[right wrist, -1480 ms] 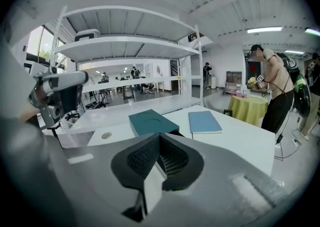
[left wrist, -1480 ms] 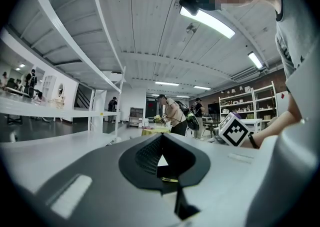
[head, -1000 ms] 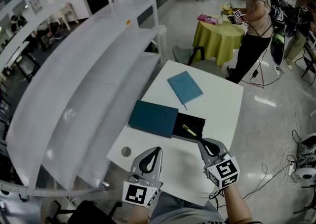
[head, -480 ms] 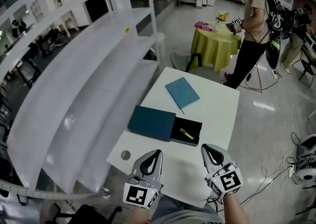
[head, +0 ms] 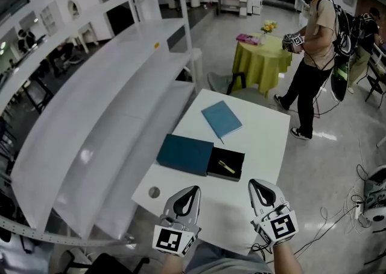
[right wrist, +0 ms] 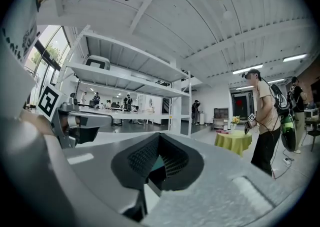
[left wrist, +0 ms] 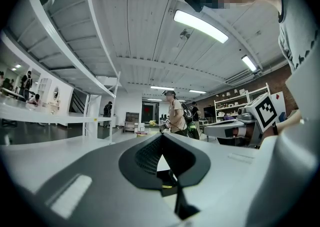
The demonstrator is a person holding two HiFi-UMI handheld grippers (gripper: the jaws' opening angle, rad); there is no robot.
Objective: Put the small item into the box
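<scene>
Though it shows only as a thin yellow sliver, the small item (head: 227, 167) lies inside the open black box (head: 235, 157), ahead of the right tool (head: 253, 182) and slightly to its left, clear of its tips. What kind of object it is cannot be made out. In the left gripper view it is a mere yellow fleck, glimpsed low through the hollow of the left tool (left wrist: 159, 136).

Both tools hover over the near edge of the white counter (head: 265, 137). Each has its jaws closed tip to tip, with nothing between them. A flat teal case (head: 185, 154) touches the box's left side, ahead of the left tool. A blue notebook (head: 222, 119) lies farther ahead, apart from both. Left of the left tool sits a small grey disc (head: 154, 192), too small to identify. The arms behind the tools are cut off by the bottom edge of the head view.
</scene>
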